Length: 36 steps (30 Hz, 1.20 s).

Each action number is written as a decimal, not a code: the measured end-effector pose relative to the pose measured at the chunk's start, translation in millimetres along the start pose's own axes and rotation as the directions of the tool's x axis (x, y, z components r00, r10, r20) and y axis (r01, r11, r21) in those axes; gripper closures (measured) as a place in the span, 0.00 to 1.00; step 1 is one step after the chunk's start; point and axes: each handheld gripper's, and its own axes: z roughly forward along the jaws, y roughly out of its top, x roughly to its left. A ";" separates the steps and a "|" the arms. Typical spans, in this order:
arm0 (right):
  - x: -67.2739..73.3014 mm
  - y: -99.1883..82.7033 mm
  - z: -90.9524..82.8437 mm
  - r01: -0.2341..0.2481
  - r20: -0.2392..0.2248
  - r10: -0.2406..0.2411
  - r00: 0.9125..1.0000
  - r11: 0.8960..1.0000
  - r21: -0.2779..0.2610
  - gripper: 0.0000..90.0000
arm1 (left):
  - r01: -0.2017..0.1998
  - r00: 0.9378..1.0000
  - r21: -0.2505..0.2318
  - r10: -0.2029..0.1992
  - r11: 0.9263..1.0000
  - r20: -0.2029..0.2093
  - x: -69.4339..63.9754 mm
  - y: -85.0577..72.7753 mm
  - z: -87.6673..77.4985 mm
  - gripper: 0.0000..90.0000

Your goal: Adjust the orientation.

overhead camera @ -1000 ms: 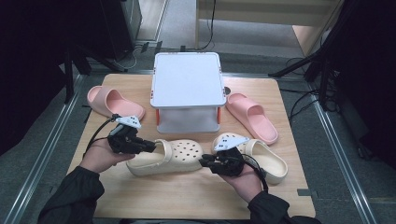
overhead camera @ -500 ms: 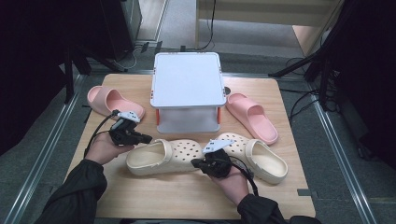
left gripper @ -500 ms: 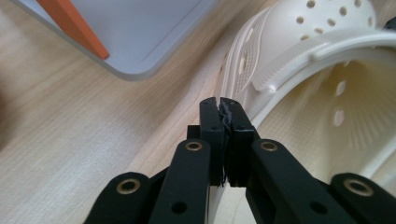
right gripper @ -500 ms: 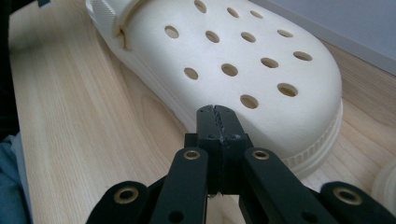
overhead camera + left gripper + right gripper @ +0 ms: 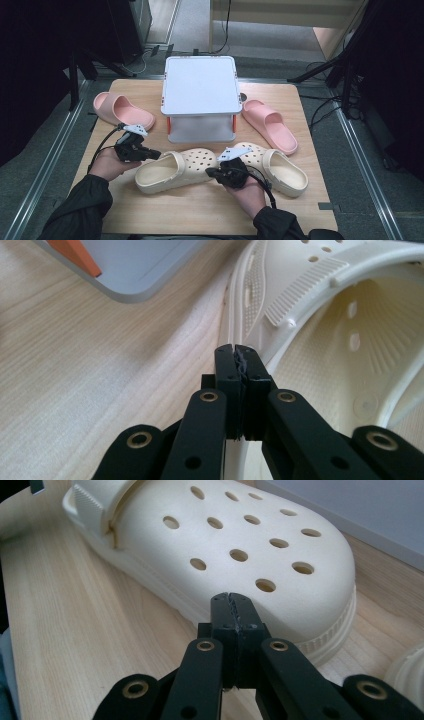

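A cream clog (image 5: 175,170) lies on the wooden table (image 5: 200,215), toe pointing right. My left gripper (image 5: 156,153) is shut with nothing in it. Its tips (image 5: 235,352) rest at the rim of the clog's heel opening (image 5: 320,340). My right gripper (image 5: 210,172) is also shut and holds nothing. Its tips (image 5: 231,600) sit against the lower side of the clog's holed toe (image 5: 240,545). A second cream clog (image 5: 280,167) lies just right of the right hand.
A white stand with orange legs (image 5: 200,85) stands mid-table behind the clogs; its base plate (image 5: 140,265) is close to the left gripper. A pink slide (image 5: 122,110) lies at the left and another (image 5: 270,125) at the right.
The right gripper has slid left from the second clog to the toe of the first clog. The left gripper has drawn back slightly at the heel. Both stay shut.
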 end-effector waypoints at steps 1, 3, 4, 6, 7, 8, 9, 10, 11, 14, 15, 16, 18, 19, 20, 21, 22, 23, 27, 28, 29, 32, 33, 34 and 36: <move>-1.0 0.7 0.2 -0.004 0.003 0.004 1.000 1.000 0.000 1.00 | -0.003 1.000 -0.001 0.003 1.000 0.001 -1.2 -1.2 -0.5 0.99; -2.2 1.6 0.8 -0.013 0.006 0.013 1.000 1.000 -0.002 1.00 | 0.007 1.000 0.003 -0.007 1.000 0.007 -3.9 -3.8 -1.6 0.99; -2.9 2.2 1.4 -0.013 0.007 0.013 1.000 1.000 -0.005 1.00 | 0.021 1.000 0.007 -0.021 1.000 0.015 -4.3 -4.9 -2.1 0.98; -3.4 3.5 2.2 -0.020 0.011 0.020 1.000 1.000 -0.004 1.00 | 0.026 1.000 0.009 -0.026 1.000 0.016 -7.8 -7.5 -3.2 0.98; -4.2 4.2 2.6 -0.019 0.013 0.019 1.000 1.000 -0.004 1.00 | 0.023 1.000 0.011 -0.023 1.000 0.010 -9.8 -8.5 -3.7 0.98; -5.0 5.0 3.2 -0.019 0.016 0.019 1.000 1.000 -0.005 1.00 | 0.019 1.000 0.013 -0.019 1.000 0.009 -12.5 -9.7 -4.0 0.98; -5.8 5.8 3.4 -0.026 0.021 0.026 0.999 1.000 -0.004 1.00 | 0.019 1.000 0.014 -0.019 1.000 0.008 -14.2 -10.4 -4.1 0.98; -6.6 6.3 3.5 -0.029 0.023 0.029 0.999 1.000 -0.005 1.00 | 0.016 1.000 0.015 -0.016 1.000 0.010 -15.8 -11.5 -4.4 0.98; -7.7 6.9 4.0 -0.032 0.023 0.032 0.999 0.999 -0.007 1.00 | 0.019 1.000 0.014 -0.019 1.000 0.008 -17.7 -12.5 -4.6 0.98; -10.3 8.5 5.6 -0.039 0.030 0.039 0.999 0.999 -0.012 1.00 | 0.018 1.000 0.014 -0.019 1.000 0.018 -23.3 -14.9 -4.6 0.98; -10.9 9.0 6.1 -0.044 0.034 0.045 0.998 0.999 -0.013 1.00 | 0.013 1.000 0.018 -0.013 1.000 0.022 -24.9 -15.5 -4.7 0.98; -13.1 10.2 7.6 -0.041 0.036 0.042 0.998 0.999 -0.020 1.00 | 0.014 1.000 0.020 -0.014 1.000 0.023 -27.1 -16.3 -4.5 0.98; -13.6 11.0 8.0 -0.046 0.040 0.046 0.998 0.999 -0.018 1.00 | 0.012 0.999 0.016 -0.012 1.000 0.030 -32.0 -18.0 -3.8 0.98; -14.1 11.8 8.8 -0.046 0.044 0.047 0.998 0.999 -0.020 1.00 | 0.011 1.000 0.013 -0.011 1.000 0.028 -34.8 -18.5 -3.1 0.97; -14.2 12.6 9.8 -0.048 0.046 0.049 0.998 0.999 -0.023 1.00 | 0.005 1.000 0.015 -0.006 1.000 0.027 -37.1 -18.7 -2.7 0.97; -14.3 13.4 10.9 -0.045 0.048 0.046 0.998 0.999 -0.025 1.00 | 0.002 1.000 0.016 -0.003 1.000 0.027 -39.3 -18.7 -2.3 0.97; -14.3 14.1 11.8 -0.043 0.053 0.044 0.998 0.999 -0.026 1.00 | -0.001 1.000 0.013 0.000 1.000 0.025 -41.3 -18.8 -2.0 0.97; -14.5 15.0 13.1 -0.037 0.054 0.038 0.998 0.999 -0.029 1.00 | -0.002 1.000 0.014 0.002 1.000 0.031 -43.0 -18.9 -1.4 0.97; -14.2 18.3 16.3 -0.028 0.079 0.031 0.996 0.999 -0.032 1.00 | 0.007 0.999 0.023 -0.008 1.000 0.047 -48.5 -20.8 2.9 0.95; -14.5 19.4 17.0 -0.027 0.086 0.030 0.996 0.999 -0.031 1.00 | 0.013 0.998 0.024 -0.015 1.000 0.055 -50.2 -21.2 4.7 0.94; -15.1 20.5 18.0 -0.028 0.089 0.031 0.996 0.999 -0.034 1.00 | 0.012 0.998 0.028 -0.014 1.000 0.060 -52.1 -21.4 6.4 0.93; -17.5 23.3 20.6 -0.035 0.103 0.039 0.994 0.999 -0.037 1.00 | -0.020 0.998 0.038 0.018 0.999 0.057 -63.1 -19.8 11.4 0.92; -18.2 24.6 21.8 -0.032 0.109 0.037 0.993 0.999 -0.039 1.00 | -0.032 0.998 0.042 0.029 0.999 0.052 -66.7 -18.7 12.7 0.92; -18.1 25.5 22.3 -0.033 0.114 0.037 0.993 0.999 -0.037 1.00 | -0.034 0.999 0.046 0.032 0.998 0.044 -70.0 -17.9 13.8 0.92; -18.8 27.2 23.8 -0.032 0.119 0.036 0.992 0.999 -0.038 1.00 | -0.032 0.998 0.043 0.030 0.999 0.048 -72.4 -16.9 15.3 0.91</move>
